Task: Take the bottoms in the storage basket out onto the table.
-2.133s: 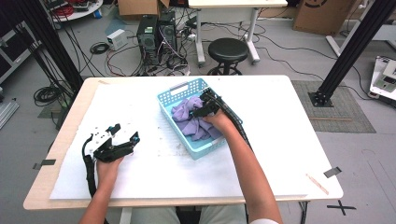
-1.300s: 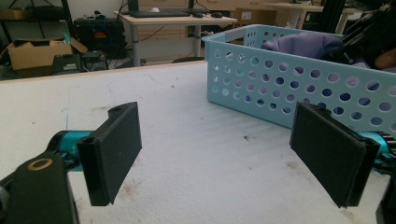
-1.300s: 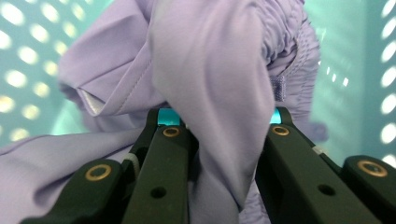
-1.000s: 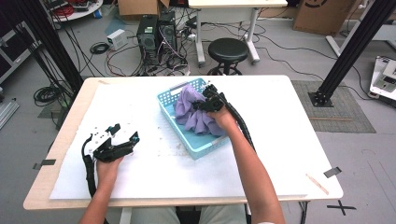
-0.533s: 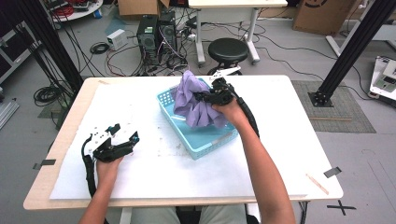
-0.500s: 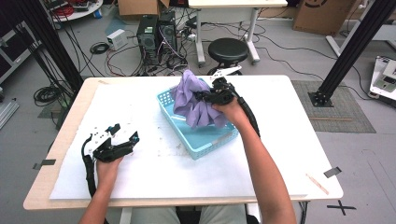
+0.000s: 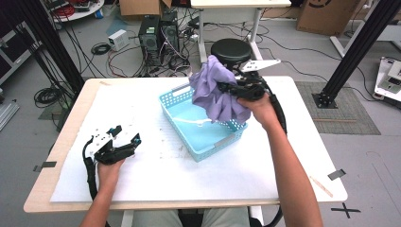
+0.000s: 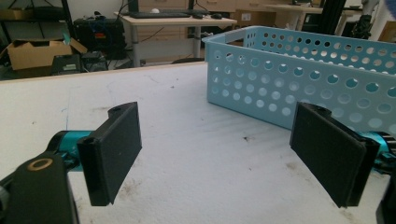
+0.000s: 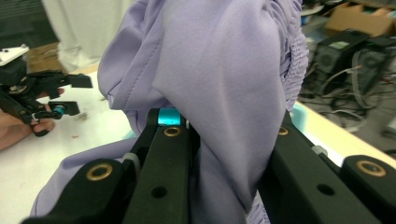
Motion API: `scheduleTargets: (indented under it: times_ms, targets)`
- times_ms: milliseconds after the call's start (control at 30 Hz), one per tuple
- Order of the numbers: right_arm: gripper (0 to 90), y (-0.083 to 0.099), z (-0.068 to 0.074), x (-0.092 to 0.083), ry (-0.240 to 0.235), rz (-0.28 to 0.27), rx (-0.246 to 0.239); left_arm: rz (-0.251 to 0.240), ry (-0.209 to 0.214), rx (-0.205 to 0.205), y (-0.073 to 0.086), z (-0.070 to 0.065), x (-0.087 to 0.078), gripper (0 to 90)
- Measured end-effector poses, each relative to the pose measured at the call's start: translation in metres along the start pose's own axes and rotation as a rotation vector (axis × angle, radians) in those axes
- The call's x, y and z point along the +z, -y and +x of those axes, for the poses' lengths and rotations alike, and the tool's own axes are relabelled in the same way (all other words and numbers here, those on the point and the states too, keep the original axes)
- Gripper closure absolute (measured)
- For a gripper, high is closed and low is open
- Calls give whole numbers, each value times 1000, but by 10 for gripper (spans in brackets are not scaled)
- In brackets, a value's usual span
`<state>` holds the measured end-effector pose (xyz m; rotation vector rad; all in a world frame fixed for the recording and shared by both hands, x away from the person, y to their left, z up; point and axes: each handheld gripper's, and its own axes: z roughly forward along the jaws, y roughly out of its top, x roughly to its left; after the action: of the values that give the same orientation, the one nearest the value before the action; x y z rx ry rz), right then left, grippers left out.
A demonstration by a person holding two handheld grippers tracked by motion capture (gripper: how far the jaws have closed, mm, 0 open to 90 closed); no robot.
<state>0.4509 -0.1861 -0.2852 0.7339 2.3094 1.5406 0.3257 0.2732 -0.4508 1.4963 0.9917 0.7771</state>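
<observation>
Cloth: purple garment (image 7: pixel 218 94) was clamped in the right gripper (image 7: pixel 226 87); in the right gripper view the black jaws pinched a thick fold of it (image 9: pixel 219 93).
Change: two seconds earlier the garment lay bunched inside the blue basket (image 7: pixel 189 135); a second ago it was half out; now it hung clear below and to the left of the jaws, its lowest edge just brushing the basket's far rim area.
Right hand: rose and drifted toward the far edge of the table (image 7: pixel 302 156), carrying the garment with it.
Grip: jaws stayed nearly closed on the fabric throughout the lift, no slip visible.
Basket: looked empty under the claw except for a thin white strip on its floor; position on the table unchanged.
Left gripper: parked on the table (image 7: pixel 120 144), jaws spread wide with nothing between them; in its own view the two pads (image 8: pixel 114 149) framed bare tabletop, basket wall (image 8: pixel 299 79) ahead and to the right.
Left hand: did not move across these frames.
Meaning: extraction from the basket was essentially done; my guess is the cloth needed setting down on open tabletop next, likely for the idle claw to take a second corner.
</observation>
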Motion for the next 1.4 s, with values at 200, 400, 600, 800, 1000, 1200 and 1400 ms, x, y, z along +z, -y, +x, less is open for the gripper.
scheduleTargets:
  times_ms: [200,400,600,800,1000,1200,1400]
  targets:
    - [813,16,-17,-46,105,-28,38,1,-5,4,0,0,0,165]
    - [813,41,-33,-84,223,-61,100,2,-8,4,0,-1,1,166]
    - [813,74,-47,-102,335,-43,161,3,-9,3,0,-1,1,165]
    - [811,120,-59,-100,402,-9,244,4,-12,11,0,-1,1,166]
    - [809,143,-62,-92,417,24,284,3,-13,11,0,-2,1,165]
    - [798,158,-61,-76,424,65,299,2,-12,8,0,-1,1,165]
    - [582,161,-63,-69,490,99,319,3,-11,9,0,-1,0,166]
